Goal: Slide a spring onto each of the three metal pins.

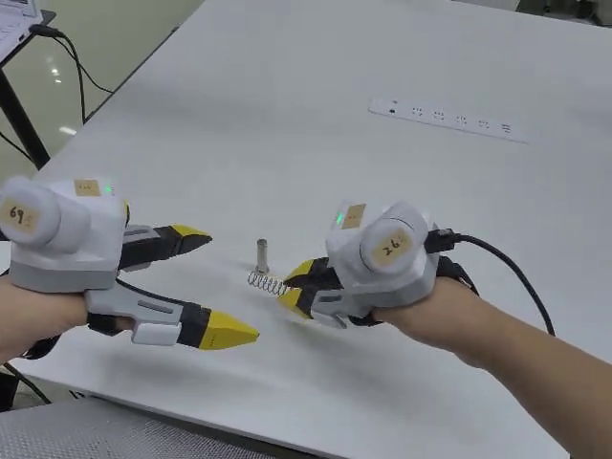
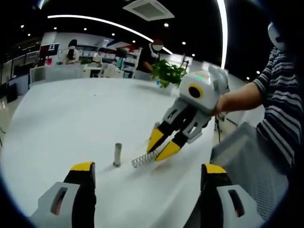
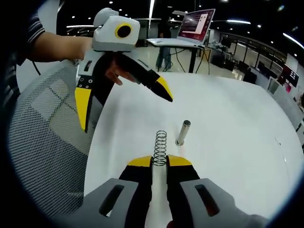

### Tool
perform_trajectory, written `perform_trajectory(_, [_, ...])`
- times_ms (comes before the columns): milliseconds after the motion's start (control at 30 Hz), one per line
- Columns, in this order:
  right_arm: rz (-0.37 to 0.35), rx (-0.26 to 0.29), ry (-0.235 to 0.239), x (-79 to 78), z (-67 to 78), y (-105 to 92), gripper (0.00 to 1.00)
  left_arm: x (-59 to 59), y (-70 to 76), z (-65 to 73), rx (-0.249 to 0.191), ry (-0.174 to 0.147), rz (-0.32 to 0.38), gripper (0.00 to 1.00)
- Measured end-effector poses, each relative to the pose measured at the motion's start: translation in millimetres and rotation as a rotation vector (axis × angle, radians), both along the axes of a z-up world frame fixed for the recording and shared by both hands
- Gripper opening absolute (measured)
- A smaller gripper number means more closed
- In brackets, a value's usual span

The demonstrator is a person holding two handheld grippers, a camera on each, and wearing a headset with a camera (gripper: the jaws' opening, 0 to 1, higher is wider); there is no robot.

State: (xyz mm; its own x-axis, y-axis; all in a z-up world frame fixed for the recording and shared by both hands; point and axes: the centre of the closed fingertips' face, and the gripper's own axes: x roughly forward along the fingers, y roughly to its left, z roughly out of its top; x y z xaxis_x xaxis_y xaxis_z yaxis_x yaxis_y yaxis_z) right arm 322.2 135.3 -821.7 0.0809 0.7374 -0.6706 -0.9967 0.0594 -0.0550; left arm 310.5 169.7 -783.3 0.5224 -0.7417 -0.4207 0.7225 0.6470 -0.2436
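One short metal pin (image 1: 262, 254) stands upright on the white table (image 1: 287, 115). My right gripper (image 1: 296, 287) is shut on one end of a small coil spring (image 1: 268, 283), which lies nearly level and points left, just in front of the pin. From the right gripper view, the spring (image 3: 161, 145) sticks out past my right gripper (image 3: 160, 160), with the pin (image 3: 182, 132) slightly right of it. My left gripper (image 1: 212, 284) hangs wide open left of the pin, holding nothing. The left gripper view has the pin (image 2: 117, 154), the spring (image 2: 144, 159) and the right gripper (image 2: 164, 145) ahead.
A white power strip (image 1: 448, 119) lies at the far right of the table. The table's near edge runs just below both hands. A grey mesh chair (image 3: 47, 142) is beside the table. A desk with a laptop (image 3: 197, 23) stands beyond.
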Motion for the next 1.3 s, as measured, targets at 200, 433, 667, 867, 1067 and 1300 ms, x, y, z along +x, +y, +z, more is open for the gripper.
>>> perform_trajectory(200, [0.041,0.003,-0.010,-7.7,5.8,-19.7,0.07,-3.3,-4.9,1.4,-0.010,0.017,-0.026,0.85])
perform_trajectory(433, [0.076,0.042,-0.047,-9.3,19.0,-32.9,0.07,-13.1,-13.1,-3.2,-0.013,0.048,-0.071,0.80])
perform_trajectory(667, [0.121,0.047,-0.087,-11.7,23.5,-47.1,0.07,-11.7,-24.7,2.3,-0.039,0.050,-0.103,0.70])
perform_trajectory(867, [0.155,0.051,-0.118,-15.2,28.9,-53.4,0.07,-18.8,-43.6,1.2,-0.024,0.060,-0.191,0.62])
perform_trajectory(1067, [0.158,0.052,-0.126,-15.2,29.7,-58.1,0.07,-13.8,-48.7,7.9,-0.015,0.043,-0.227,0.56])
perform_trajectory(1300, [0.168,0.071,-0.134,-18.0,37.3,-58.0,0.07,-8.4,-59.2,9.5,-0.017,0.025,-0.267,0.47])
